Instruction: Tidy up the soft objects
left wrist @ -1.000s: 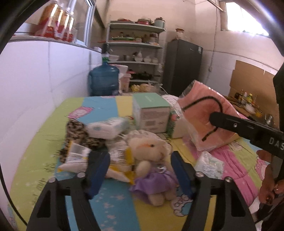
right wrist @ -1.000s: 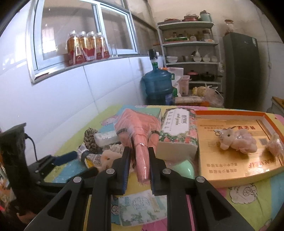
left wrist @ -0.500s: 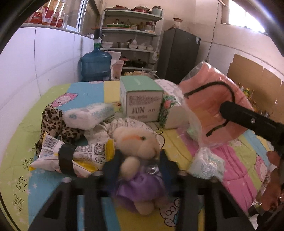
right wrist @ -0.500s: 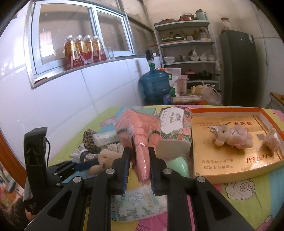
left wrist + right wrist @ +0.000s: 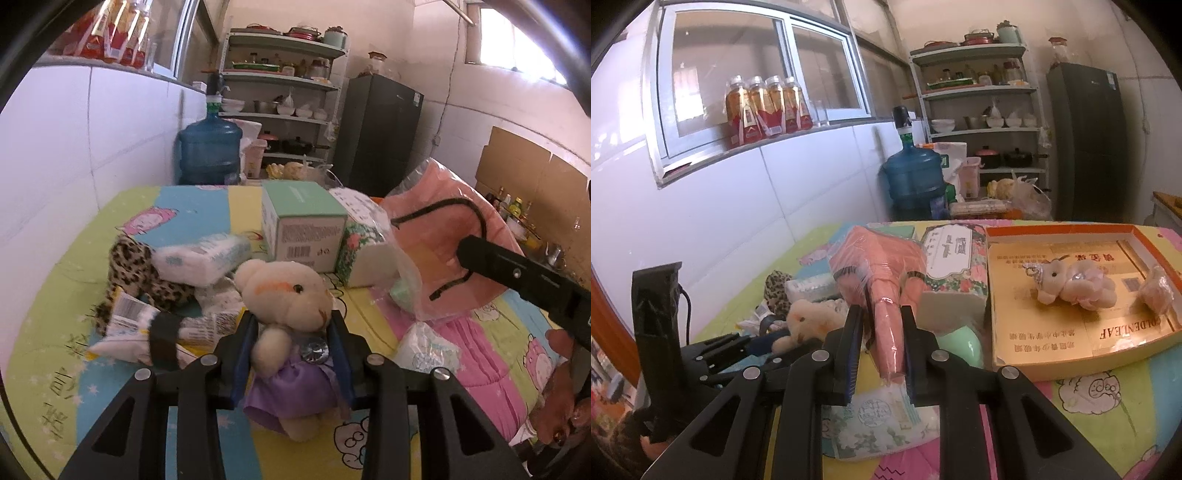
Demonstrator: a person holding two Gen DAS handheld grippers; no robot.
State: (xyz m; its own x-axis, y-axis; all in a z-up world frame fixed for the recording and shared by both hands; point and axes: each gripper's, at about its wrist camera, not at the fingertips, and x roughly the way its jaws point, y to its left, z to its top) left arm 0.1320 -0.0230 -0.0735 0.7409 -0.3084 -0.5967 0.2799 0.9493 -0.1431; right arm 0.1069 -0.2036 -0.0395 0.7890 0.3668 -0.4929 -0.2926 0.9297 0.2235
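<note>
A cream plush bear [image 5: 284, 291] in a purple dress sits low in the left wrist view, and my left gripper [image 5: 291, 343] is shut on its body, the blue pads pressing both sides. The right wrist view shows the same bear [image 5: 809, 317] at the left. My right gripper [image 5: 882, 325] is shut on the bottom corner of a pink towel pack [image 5: 875, 266] in clear plastic, which it holds upright above the bedspread. That pink pack [image 5: 450, 236] fills the right of the left wrist view. To the right, an orange-rimmed box [image 5: 1071, 369] holds a pink plush toy [image 5: 1067, 284] and a small bundle [image 5: 1156, 288].
A leopard-print cloth [image 5: 129, 266], tissue packs [image 5: 203, 258] and wrappers lie left of the bear. A green carton [image 5: 303, 225] and a floral tissue pack [image 5: 955, 258] stand behind it. Another tissue pack [image 5: 882, 424] lies under my right gripper. A white tiled wall runs along the left, with a water jug [image 5: 210, 155] and shelves behind.
My left gripper moved in and its wide-open jaws closed onto the purple-dressed bear. The right gripper stayed where it was, still holding the pink pack.
</note>
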